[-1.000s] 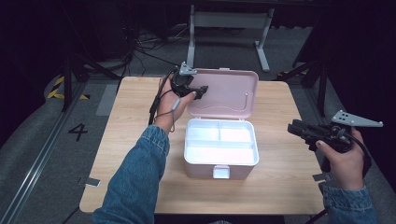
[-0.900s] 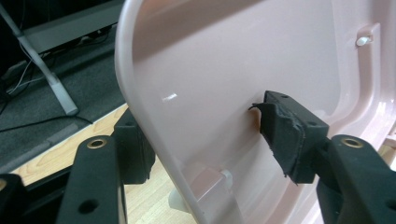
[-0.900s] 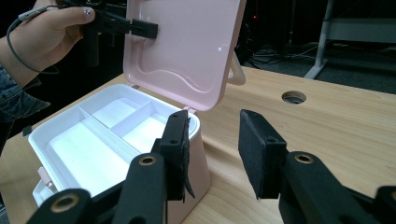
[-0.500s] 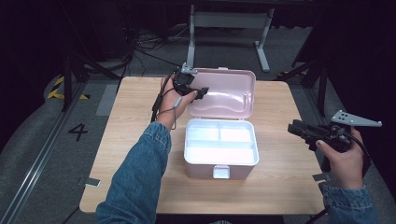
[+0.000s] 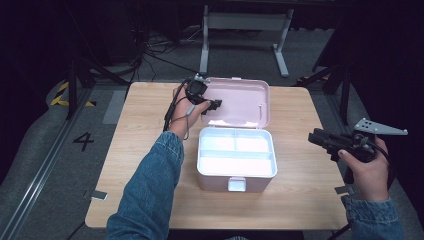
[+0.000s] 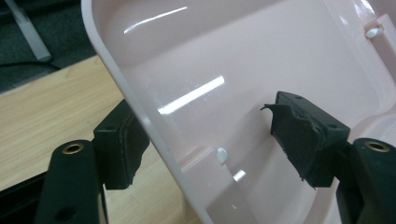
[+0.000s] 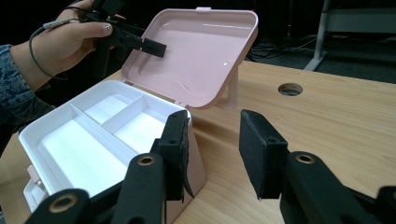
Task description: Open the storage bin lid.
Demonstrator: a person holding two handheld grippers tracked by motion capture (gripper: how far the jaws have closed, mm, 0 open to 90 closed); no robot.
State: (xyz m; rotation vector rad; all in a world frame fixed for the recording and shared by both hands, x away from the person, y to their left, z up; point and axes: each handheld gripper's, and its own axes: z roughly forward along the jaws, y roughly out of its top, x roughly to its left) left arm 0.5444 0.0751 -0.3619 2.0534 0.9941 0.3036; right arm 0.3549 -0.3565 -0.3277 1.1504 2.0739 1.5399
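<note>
A pink box (image 5: 237,181) stands mid-table with its lid (image 5: 240,100) swung up and back. A white divided tray (image 5: 235,156) sits in its base. My left gripper (image 5: 212,105) is open at the lid's left side. In the left gripper view, the lid's rim (image 6: 140,116) passes between the jaws of the left gripper (image 6: 208,135), one pad outside and one inside the lid. My right gripper (image 5: 316,138) hovers open to the right of the box and holds nothing. In the right gripper view, the right gripper (image 7: 215,144) faces the tray (image 7: 88,140) and lid (image 7: 196,51).
The wooden table (image 5: 145,165) has a round cable hole (image 7: 289,88) behind the box. A white latch (image 5: 236,185) sticks out of the box's front. A metal stand (image 5: 245,25) and cables lie on the floor beyond the table's far edge.
</note>
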